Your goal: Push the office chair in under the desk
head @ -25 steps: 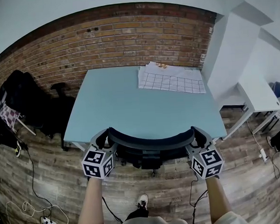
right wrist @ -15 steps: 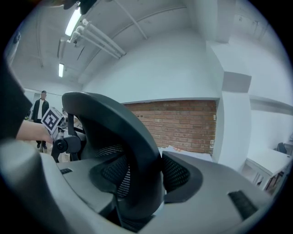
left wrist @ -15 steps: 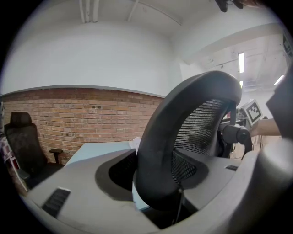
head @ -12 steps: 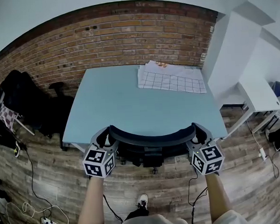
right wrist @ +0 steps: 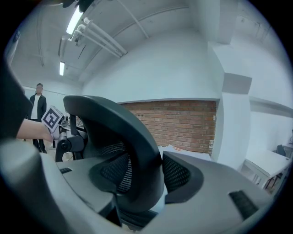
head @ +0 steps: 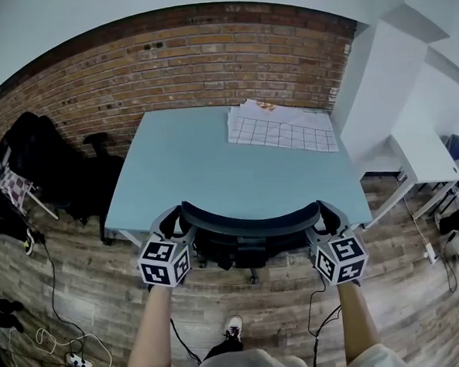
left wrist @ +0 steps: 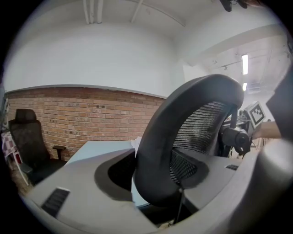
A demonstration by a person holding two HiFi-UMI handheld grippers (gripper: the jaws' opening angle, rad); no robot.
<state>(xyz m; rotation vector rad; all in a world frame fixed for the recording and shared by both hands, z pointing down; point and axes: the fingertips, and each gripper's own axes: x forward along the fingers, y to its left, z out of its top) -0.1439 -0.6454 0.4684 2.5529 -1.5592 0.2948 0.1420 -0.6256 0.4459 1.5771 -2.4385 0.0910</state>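
The black office chair [head: 251, 222] stands at the near edge of the light blue desk [head: 205, 161], its seat tucked under the top and only the curved mesh backrest showing. My left gripper [head: 172, 223] is shut on the left end of the backrest's top rim. My right gripper [head: 325, 216] is shut on the right end. In the left gripper view the thick rim of the backrest [left wrist: 160, 146] fills the gap between the jaws of the left gripper [left wrist: 153, 176]. The right gripper view shows the rim of the backrest [right wrist: 137, 151] clamped the same way by the right gripper [right wrist: 151, 180].
A gridded paper sheet [head: 281, 134] lies on the desk's far right. A second black chair [head: 62, 177] stands left of the desk by the brick wall [head: 206, 60]. A white desk [head: 420, 155] is at the right. Cables and a power strip [head: 76, 365] lie on the wood floor.
Both grippers and the chair back have crept slightly forward toward the desk. Both grips are unchanged.
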